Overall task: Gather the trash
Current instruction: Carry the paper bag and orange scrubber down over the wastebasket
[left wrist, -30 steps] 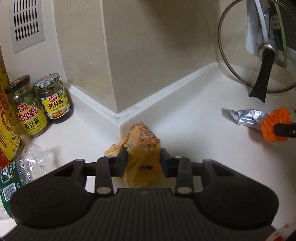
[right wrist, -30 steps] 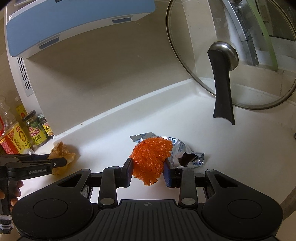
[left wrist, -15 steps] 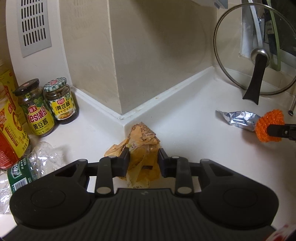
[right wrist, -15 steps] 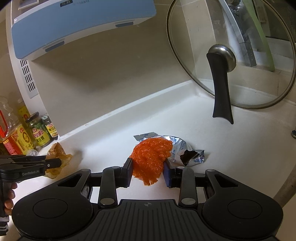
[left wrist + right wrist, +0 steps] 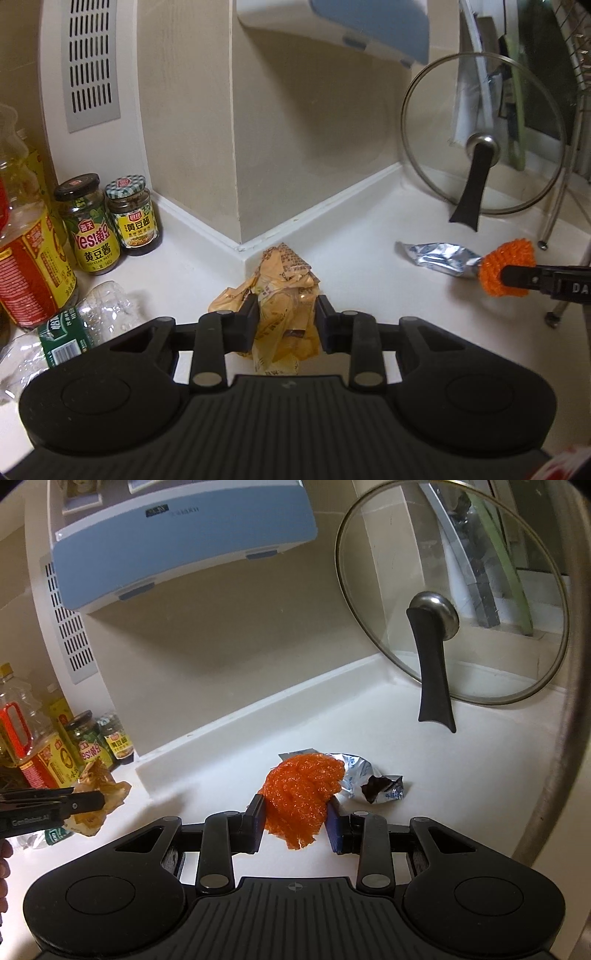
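A glass pot lid (image 5: pixel 454 590) with a metal rim and a long black handle leans upright against the corner on the right of the white countertop (image 5: pixel 369 251); its glass is clear enough to show the window frame behind it. A pale blue and white appliance (image 5: pixel 177 542) hangs over the beige wall; a slotted metal vent (image 5: pixel 90 66) sits in the white panel to the left. Below the vent stand two small jars of soybean paste (image 5: pixel 112 221) with yellow labels, a large oil bottle (image 5: pixel 29 251) with a red and yellow label beside them, and a crushed clear plastic bottle (image 5: pixel 74 325) with a green label lying on its side in front. A crumpled silver foil wrapper (image 5: pixel 369 779), torn open and dark inside, lies on the counter just beyond the right gripper; thin chrome legs of a rack (image 5: pixel 554 236) stand near it.

The left gripper (image 5: pixel 286 321) is clenched on a crumpled yellow-orange plastic wrapper (image 5: pixel 284 295), glossy, printed with brown text, bunched between the black pads and lifted off the counter near the wall's outer corner. The right gripper (image 5: pixel 295 821) grips a bright orange wad of mesh netting (image 5: pixel 301 790), bumpy and translucent, its lower end hanging below the pads, above the counter in front of the foil.
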A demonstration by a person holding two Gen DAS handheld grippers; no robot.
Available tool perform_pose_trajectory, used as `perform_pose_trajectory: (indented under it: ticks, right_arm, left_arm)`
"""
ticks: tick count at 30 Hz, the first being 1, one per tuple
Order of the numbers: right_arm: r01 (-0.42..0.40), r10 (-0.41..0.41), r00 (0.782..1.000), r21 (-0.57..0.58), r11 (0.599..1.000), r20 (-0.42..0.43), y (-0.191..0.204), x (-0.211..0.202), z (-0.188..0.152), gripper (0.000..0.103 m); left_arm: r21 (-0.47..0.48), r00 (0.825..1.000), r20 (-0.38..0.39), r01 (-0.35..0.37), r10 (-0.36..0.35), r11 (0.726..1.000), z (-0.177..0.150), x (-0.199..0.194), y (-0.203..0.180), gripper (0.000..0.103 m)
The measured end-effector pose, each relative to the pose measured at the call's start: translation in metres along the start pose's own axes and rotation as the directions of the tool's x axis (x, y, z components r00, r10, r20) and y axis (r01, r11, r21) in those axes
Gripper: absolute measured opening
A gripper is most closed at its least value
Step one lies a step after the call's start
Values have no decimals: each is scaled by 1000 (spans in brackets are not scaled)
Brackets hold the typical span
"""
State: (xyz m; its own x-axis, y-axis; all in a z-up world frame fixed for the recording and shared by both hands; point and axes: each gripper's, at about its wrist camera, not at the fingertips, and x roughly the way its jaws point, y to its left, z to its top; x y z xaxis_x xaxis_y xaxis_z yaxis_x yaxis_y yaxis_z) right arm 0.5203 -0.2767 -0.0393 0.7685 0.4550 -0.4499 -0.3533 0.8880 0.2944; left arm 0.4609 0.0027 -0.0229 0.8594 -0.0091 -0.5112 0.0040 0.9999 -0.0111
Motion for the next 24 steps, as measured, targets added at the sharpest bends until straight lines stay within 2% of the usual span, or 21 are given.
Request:
perform_pose_trajectory:
  ticks: [12,24]
  right_arm:
    - [-58,58,998,-11,998,20,42,-57,-18,34]
    - [-164,163,986,-38,986,-26,108,-123,-66,34]
  left_arm:
    - [-71,997,22,81,-80,994,-20,-78,14,29]
    - [-125,990,8,138,-138,982,-69,-162,29,29]
